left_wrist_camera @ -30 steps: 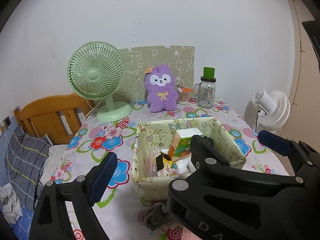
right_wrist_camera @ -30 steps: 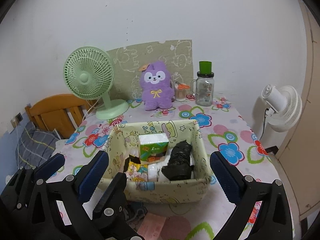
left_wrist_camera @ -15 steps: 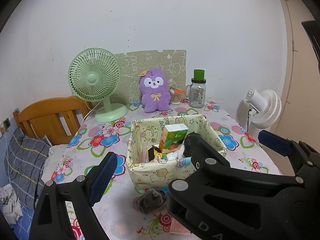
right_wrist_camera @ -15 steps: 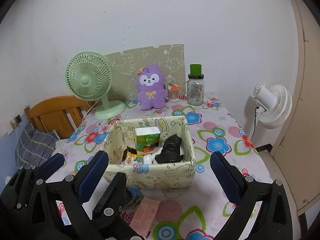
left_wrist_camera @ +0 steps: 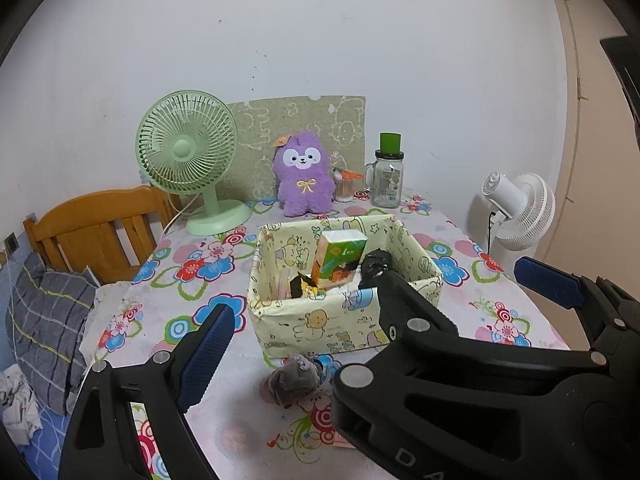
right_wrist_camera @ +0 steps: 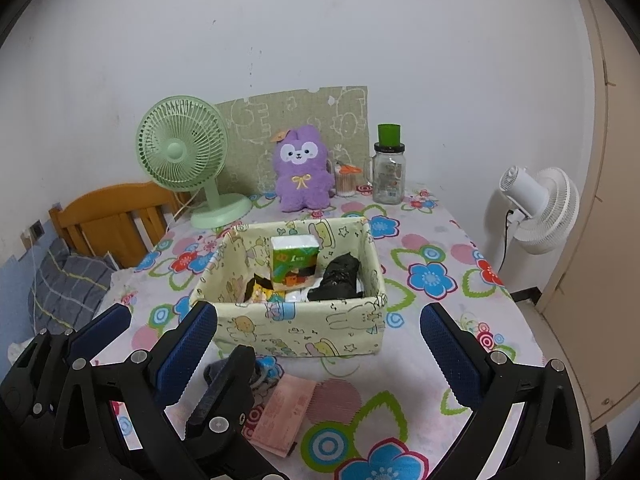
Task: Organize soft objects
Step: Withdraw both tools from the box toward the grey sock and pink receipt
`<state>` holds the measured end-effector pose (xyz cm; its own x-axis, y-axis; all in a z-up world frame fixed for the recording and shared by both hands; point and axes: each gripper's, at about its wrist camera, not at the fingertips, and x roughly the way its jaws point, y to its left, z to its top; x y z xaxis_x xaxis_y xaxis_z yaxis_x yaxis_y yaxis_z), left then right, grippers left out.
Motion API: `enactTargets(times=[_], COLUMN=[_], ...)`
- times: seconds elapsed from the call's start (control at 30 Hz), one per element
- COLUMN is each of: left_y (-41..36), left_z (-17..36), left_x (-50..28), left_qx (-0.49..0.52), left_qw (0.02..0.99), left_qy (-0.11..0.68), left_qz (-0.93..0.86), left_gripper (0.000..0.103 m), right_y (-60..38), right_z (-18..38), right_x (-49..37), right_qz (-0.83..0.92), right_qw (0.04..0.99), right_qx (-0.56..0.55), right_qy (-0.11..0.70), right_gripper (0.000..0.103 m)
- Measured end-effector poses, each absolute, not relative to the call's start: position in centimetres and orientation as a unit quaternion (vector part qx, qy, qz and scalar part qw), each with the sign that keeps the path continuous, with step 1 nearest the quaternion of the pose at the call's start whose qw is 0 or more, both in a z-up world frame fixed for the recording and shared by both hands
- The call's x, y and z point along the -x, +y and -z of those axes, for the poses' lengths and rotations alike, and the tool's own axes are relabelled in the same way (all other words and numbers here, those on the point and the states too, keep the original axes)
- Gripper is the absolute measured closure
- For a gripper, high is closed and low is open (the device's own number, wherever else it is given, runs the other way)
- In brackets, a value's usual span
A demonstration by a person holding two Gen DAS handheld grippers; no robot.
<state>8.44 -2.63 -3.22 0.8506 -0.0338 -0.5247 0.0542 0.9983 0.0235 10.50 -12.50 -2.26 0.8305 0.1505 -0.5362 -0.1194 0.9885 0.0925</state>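
Observation:
A yellow cartoon-print fabric box (left_wrist_camera: 320, 324) (right_wrist_camera: 304, 328) stands mid-table. It holds a green tissue pack (left_wrist_camera: 338, 256) (right_wrist_camera: 294, 258), a crumpled black item (right_wrist_camera: 338, 276) and a yellow packet (right_wrist_camera: 260, 290). In front of the box lie a grey balled sock (left_wrist_camera: 294, 376) (right_wrist_camera: 212, 370) and a flat pink pack (right_wrist_camera: 286, 412). A purple plush (left_wrist_camera: 304, 178) (right_wrist_camera: 302, 168) sits upright at the back. My left gripper (left_wrist_camera: 320, 312) and right gripper (right_wrist_camera: 318, 320) hover side by side near the front edge, both open and empty. The right gripper's black finger hides the left gripper's right finger.
A green desk fan (left_wrist_camera: 188, 160) and a glass jar with a green lid (left_wrist_camera: 388, 180) stand at the back of the flowered table (right_wrist_camera: 432, 276). A white fan (right_wrist_camera: 536, 204) stands off its right edge. At left are a wooden bed frame (left_wrist_camera: 92, 232) and a plaid pillow (left_wrist_camera: 48, 320).
Both grippers have drawn back from the box, which now looks smaller and farther. The grey sock and pink pack have come fully into view. Both grippers stay open.

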Motion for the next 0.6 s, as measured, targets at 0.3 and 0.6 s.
enactTargets(times=[0.3, 0.6], left_y=[-2.6, -2.3], left_z=[4.9, 6.5], left_x=[-7.8, -7.9], left_qx=[-0.015, -0.019], left_qw=[0.959, 0.956], left_qy=[0.279, 0.289], left_qz=[0.037, 0.052], left_gripper=[0.011, 0.011], right_y=[-12.4, -12.2], right_z=[3.7, 5.5], right_x=[-9.9, -9.7], right_qz=[-0.071, -0.075], right_qw=[0.955, 0.951], right_qx=[-0.021, -0.024], right_qy=[0.288, 0.298], right_gripper=[0.000, 0.000])
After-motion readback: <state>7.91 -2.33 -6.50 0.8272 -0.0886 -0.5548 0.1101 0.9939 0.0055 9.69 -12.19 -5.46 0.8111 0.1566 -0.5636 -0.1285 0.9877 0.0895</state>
